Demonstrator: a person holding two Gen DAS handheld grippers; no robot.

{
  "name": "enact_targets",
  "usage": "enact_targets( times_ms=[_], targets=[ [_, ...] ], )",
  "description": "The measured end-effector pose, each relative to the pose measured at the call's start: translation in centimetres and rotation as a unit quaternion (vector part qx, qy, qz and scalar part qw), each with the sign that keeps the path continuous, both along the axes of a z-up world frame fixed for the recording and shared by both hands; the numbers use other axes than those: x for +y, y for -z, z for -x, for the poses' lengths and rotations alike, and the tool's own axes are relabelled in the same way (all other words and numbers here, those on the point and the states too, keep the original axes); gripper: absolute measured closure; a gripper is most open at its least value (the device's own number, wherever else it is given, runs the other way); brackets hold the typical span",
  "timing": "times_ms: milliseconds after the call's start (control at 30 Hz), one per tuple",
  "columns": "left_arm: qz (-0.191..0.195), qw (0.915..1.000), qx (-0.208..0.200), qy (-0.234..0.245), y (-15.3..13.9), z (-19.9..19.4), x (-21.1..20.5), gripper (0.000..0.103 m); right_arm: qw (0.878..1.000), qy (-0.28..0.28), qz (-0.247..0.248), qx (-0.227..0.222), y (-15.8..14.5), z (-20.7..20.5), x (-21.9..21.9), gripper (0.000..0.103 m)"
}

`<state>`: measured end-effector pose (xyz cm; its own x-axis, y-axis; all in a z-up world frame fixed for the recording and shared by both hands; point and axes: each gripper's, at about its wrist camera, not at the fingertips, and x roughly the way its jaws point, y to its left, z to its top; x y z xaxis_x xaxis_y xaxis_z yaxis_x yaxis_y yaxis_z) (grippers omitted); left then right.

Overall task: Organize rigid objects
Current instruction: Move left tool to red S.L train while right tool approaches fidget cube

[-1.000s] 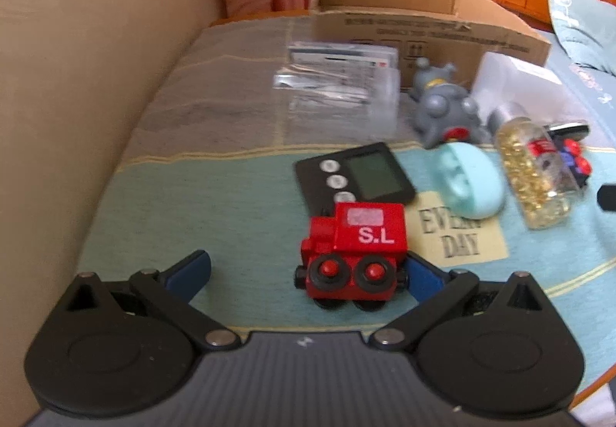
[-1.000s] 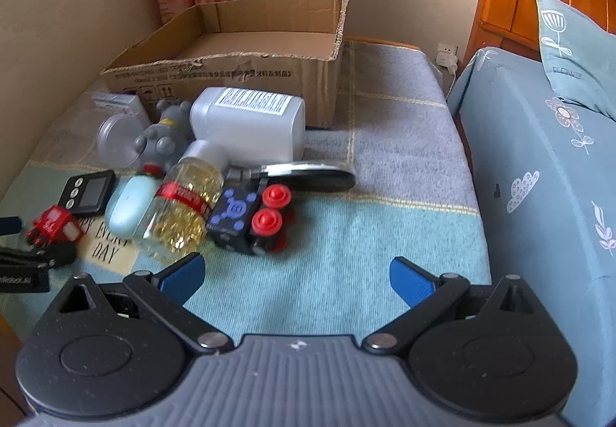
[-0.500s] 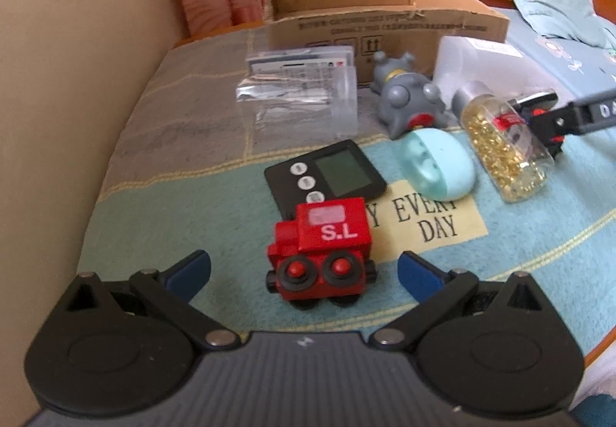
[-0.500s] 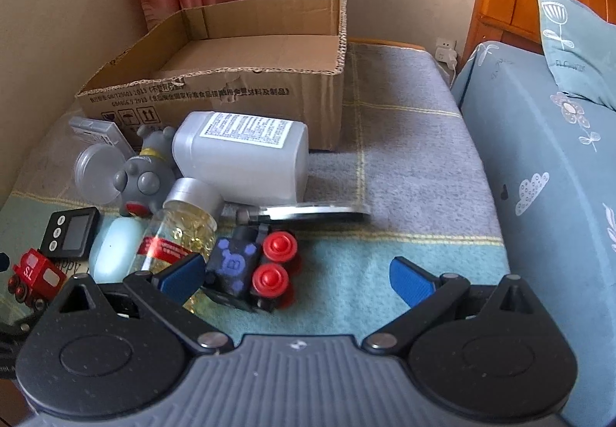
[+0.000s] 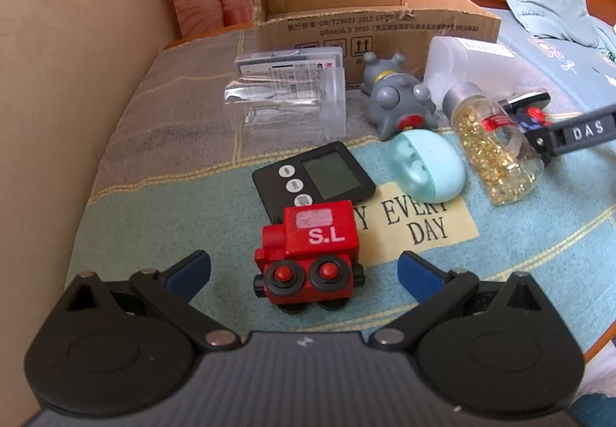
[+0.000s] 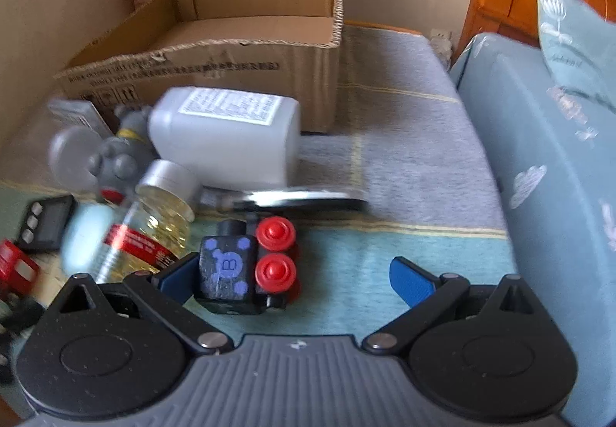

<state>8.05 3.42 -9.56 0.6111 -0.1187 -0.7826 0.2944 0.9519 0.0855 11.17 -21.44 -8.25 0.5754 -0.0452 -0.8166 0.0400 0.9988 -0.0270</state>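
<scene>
The left gripper (image 5: 304, 269) is standing wide open around the red toy train (image 5: 310, 253), which is sitting upright on the cloth between its fingers; closing squarely on the train's flat sides should be keeping it level. The right gripper (image 6: 296, 277) is gaping too, its left finger (image 6: 179, 275) just beside the black toy block (image 6: 231, 269); it is needing centring before the squeeze; the cardboard box (image 6: 215, 53) is waiting well behind.

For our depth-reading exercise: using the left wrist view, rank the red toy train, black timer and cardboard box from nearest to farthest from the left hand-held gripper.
1. Red toy train: between the open fingers of the left hand-held gripper.
2. Black timer: just behind the train.
3. Cardboard box: at the back, by the curtain.
</scene>
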Motion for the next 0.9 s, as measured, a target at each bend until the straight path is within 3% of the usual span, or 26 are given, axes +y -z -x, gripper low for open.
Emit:
enact_targets(
  times_ms=[200,333,667,767,900],
  targets=[
    [0.015,0.9999,0.001,0.002,0.2,0.0,0.3,0.001,1.000,-0.011,0.011,0.007,0.2,1.1,-1.5,0.000],
    [0.054,0.9985,0.010,-0.008,0.5,-0.1,1.3,0.001,0.999,-0.033,0.009,0.007,0.6,1.4,-0.9,0.000],
    [0.053,0.9983,0.002,-0.023,0.7,-0.3,1.0,0.002,0.998,-0.057,0.011,-0.009,0.5,1.7,0.3,0.000],
    [0.058,0.9980,-0.002,-0.025,0.5,-0.1,0.9,0.008,0.998,-0.063,0.010,-0.014,0.6,1.8,0.1,0.000],
    [0.063,0.9977,-0.011,-0.024,0.1,0.3,0.7,0.028,0.997,-0.069,0.010,-0.020,0.6,1.9,0.1,0.000]
  ],
)
